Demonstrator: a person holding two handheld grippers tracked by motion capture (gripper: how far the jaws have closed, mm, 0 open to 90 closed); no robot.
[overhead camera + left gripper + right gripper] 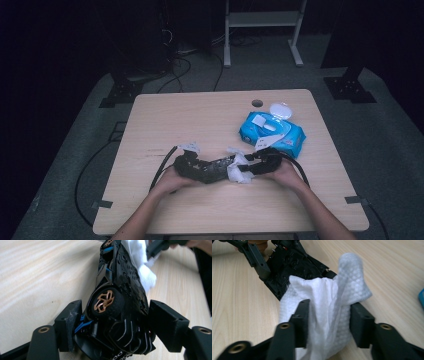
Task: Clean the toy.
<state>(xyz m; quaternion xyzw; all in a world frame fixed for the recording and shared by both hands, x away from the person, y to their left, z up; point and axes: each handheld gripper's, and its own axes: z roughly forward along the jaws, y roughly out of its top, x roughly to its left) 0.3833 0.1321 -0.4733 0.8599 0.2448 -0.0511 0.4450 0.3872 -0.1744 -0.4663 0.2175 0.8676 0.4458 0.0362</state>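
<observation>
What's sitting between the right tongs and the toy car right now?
A white wet wipe. In the right gripper view it is bunched between the right tongs and drapes onto the black toy car ahead, which the left tongs clamp.

From my feed this looks like a lab or recording room, not a home. I see one pale wooden table point(200, 115) with a cable hole point(257, 103) in its top, standing on grey carpet point(395, 135). Tape marks point(102, 204) sit at the table's near corners. Black stand bases point(349, 89) flank it, loose cables point(175, 67) trail across the floor, and a white metal frame point(262, 30) stands behind. The surroundings are dark.
</observation>
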